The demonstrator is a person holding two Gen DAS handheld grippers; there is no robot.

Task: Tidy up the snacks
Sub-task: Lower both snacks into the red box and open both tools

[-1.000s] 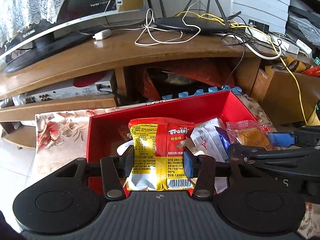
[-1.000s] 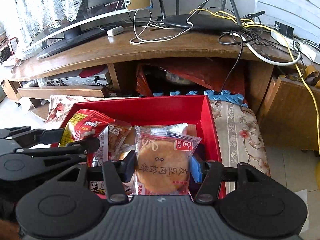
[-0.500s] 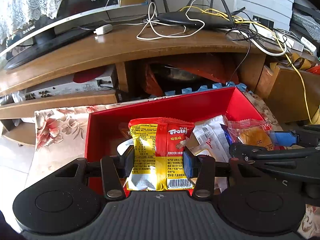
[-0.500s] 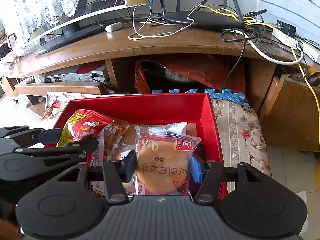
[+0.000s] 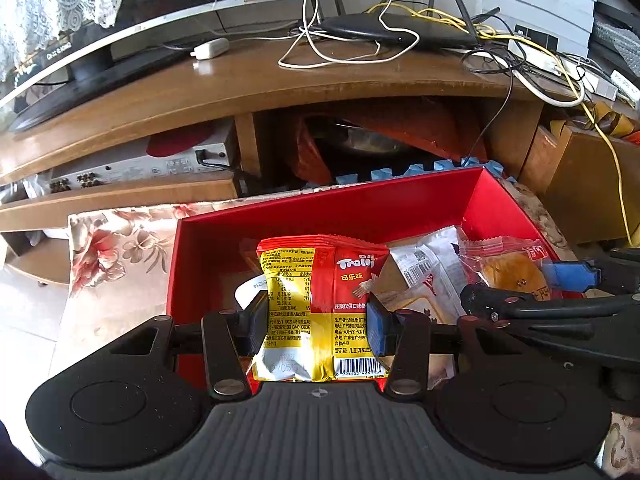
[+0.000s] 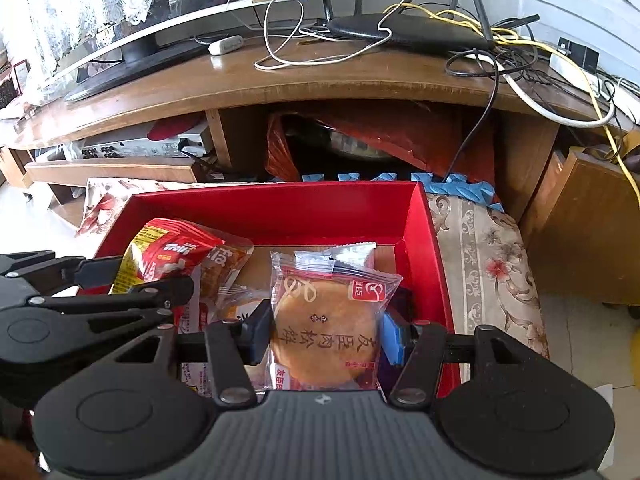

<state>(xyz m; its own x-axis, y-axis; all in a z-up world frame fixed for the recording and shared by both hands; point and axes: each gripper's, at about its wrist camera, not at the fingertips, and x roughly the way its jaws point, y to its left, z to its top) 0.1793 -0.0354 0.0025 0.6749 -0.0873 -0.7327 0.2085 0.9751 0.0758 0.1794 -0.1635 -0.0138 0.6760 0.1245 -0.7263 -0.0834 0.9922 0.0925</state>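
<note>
Both claws over the red box.
Left claw grips candy packet; right claw grips cake packet near the box's right wall.

Left gripper clamped on Trolli gummy packet; right gripper, just to its right, clamped on pastry packet.

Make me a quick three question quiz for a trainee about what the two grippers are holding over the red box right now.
1. True or false: the left gripper is shut on the Trolli gummy packet.
2. The right gripper holds: A) white packet B) round pastry in clear wrapper C) nothing.
3. Fill in: both snacks are held over the ___ box.

Key: 1 true; 2 B; 3 red.
</note>
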